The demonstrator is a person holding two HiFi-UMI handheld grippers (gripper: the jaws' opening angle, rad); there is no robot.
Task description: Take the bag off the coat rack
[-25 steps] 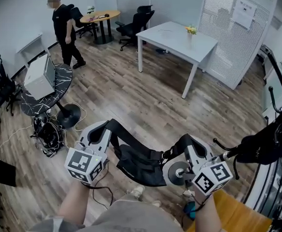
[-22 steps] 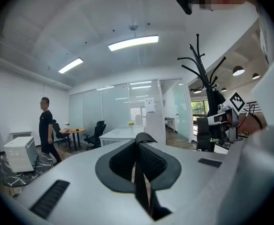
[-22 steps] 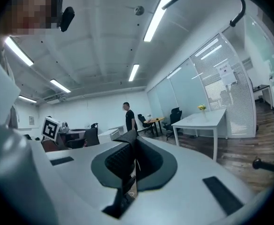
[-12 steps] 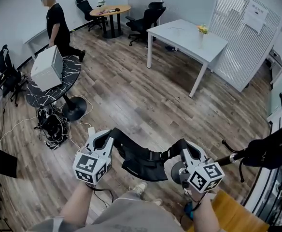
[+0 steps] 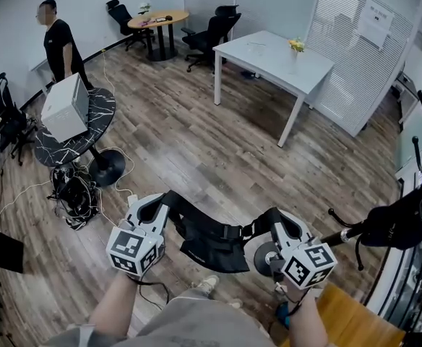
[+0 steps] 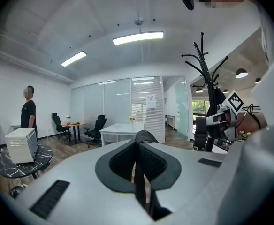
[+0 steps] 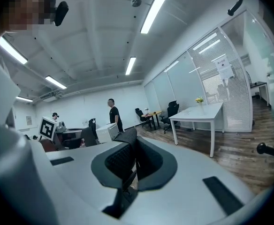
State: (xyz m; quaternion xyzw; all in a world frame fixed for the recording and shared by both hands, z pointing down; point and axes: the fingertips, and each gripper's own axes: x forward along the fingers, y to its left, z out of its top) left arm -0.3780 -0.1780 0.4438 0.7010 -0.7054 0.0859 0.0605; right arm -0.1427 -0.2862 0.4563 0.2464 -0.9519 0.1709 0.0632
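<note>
Since a second ago the person in black clothes (image 5: 56, 45) has stepped away toward the upper left edge of the head view, while both grippers and their load have barely shifted in the lower centre.

The black fabric bag (image 5: 212, 250) hangs there between the two grippers, above the brown wooden plank floor (image 5: 196, 143) and off the black coat rack (image 6: 203, 60). That rack stands in the upper right of the left gripper view, and the bag hangs apart from it.

The left gripper (image 5: 163, 198) sits at lower left of centre. Its jaws are pressed together on the bag's black webbing strap (image 6: 139, 182), which runs as a thin band between the dark pads. The right gripper (image 5: 272, 220) sits at lower right of centre. Its jaws are likewise clamped on that strap, seen edge-on between its pads in the right gripper view.

At left in the head view a white box (image 5: 65, 107) rests on a round dark marble-patterned table (image 5: 95, 132). A white rectangular table (image 5: 265, 56) stands at upper centre right.
</note>
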